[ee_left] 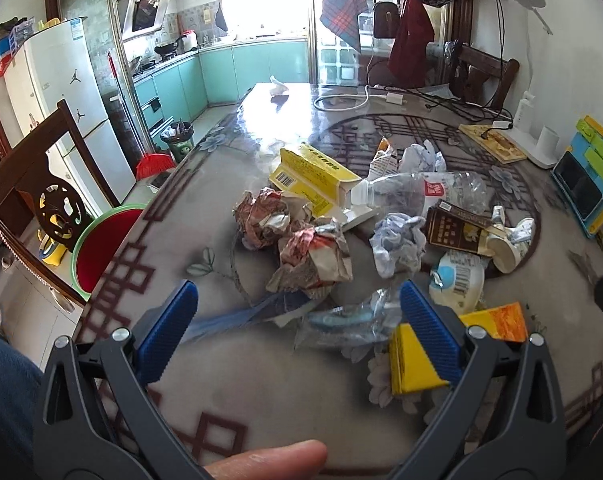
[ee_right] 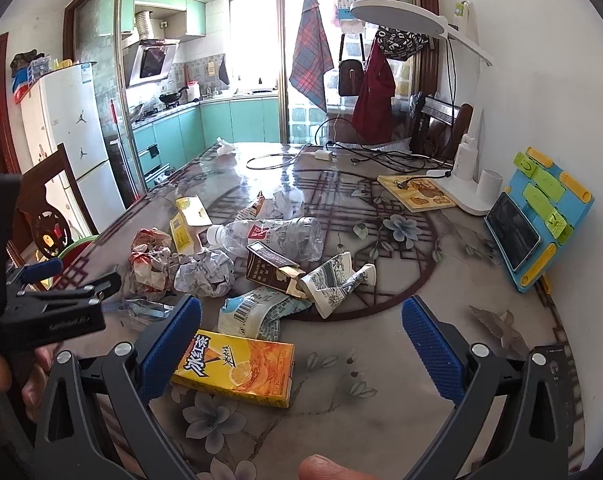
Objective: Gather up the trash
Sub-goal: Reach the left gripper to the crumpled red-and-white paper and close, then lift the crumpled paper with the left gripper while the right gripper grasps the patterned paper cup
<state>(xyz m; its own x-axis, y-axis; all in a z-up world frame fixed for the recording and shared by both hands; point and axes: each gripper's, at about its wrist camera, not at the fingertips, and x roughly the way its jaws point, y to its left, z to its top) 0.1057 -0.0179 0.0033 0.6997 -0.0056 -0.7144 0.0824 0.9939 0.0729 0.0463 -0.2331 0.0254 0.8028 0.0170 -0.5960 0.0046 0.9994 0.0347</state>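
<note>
A heap of trash lies on the flower-patterned table (ee_left: 261, 392): crumpled red-and-white paper (ee_left: 261, 216), a yellow box (ee_left: 313, 176), a clear plastic bottle (ee_left: 417, 192), a brown carton (ee_left: 453, 228) and a crumpled clear wrapper (ee_left: 341, 320). My left gripper (ee_left: 299, 332) is open just above the table, the wrapper lying between its blue fingers. A yellow drink carton (ee_left: 417, 360) sits partly hidden behind its right finger. In the right wrist view that same yellow carton (ee_right: 237, 368) lies flat beside the left finger of my open right gripper (ee_right: 303, 344), which holds nothing.
A phone on a blue stand (ee_right: 537, 232), a white lamp base (ee_right: 461, 192), a wooden board (ee_right: 417, 196) and cables (ee_right: 373, 156) occupy the table's right and far side. A wooden chair (ee_left: 41, 184) and a green-rimmed red basin (ee_left: 105, 248) stand off the left edge.
</note>
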